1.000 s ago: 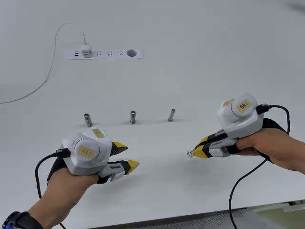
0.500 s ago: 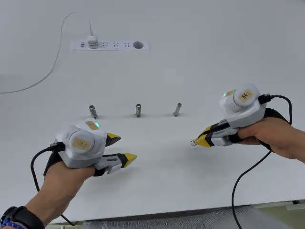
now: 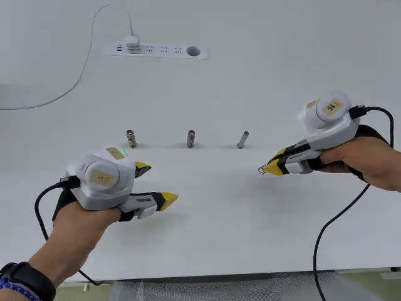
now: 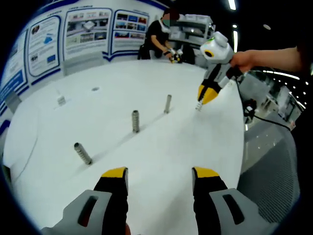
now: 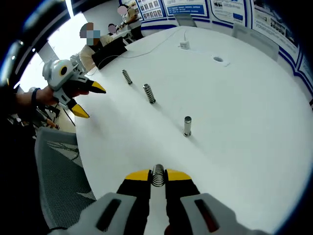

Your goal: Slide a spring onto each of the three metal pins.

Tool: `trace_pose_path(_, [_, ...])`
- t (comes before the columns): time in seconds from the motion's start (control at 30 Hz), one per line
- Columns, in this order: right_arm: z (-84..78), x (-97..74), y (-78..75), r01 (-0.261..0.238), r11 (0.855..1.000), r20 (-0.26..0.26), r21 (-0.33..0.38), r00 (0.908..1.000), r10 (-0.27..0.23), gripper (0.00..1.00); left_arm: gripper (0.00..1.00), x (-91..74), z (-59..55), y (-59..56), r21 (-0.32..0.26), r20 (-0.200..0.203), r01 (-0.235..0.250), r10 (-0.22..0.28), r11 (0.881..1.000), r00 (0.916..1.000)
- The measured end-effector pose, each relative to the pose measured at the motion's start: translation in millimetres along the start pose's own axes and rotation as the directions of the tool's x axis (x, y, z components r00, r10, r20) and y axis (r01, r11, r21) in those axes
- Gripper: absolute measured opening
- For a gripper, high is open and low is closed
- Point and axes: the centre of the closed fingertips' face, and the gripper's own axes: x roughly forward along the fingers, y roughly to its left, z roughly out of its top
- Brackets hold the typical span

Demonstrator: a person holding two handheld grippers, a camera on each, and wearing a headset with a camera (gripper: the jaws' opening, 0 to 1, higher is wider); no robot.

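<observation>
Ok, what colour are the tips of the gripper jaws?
Yellow, above black. It shows best on the left gripper in the left gripper view.

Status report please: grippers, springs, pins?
Left hand-held gripper open. Right hand-held gripper shut on small metal spring. Left metal pin and middle metal pin sprung; right metal pin bare, unobstructed.

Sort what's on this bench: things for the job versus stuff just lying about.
Job: spring in the right gripper; bare pin; left pin and middle pin, both already carrying springs.
Lying about: power strip; charger plugged into it.
</observation>
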Motion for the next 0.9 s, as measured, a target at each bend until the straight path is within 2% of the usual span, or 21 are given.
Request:
trace_pose_path(0.5, [28.3,-1.1,-25.3,0.024,0.999,-0.008,-0.043,0.9997,-0.024,0.12,0.6,-13.2,1.9,23.2,-0.063,0.029,-0.067,0.069,0.996,0.9972])
trace_pose_path(0.9, [50.7,1.6,-36.8,0.031,0.996,-0.007,-0.083,0.9995,-0.032,0.12,0.63,-17.2,2.2,21.0,-0.097,0.036,-0.071,0.075,0.993,0.9965])
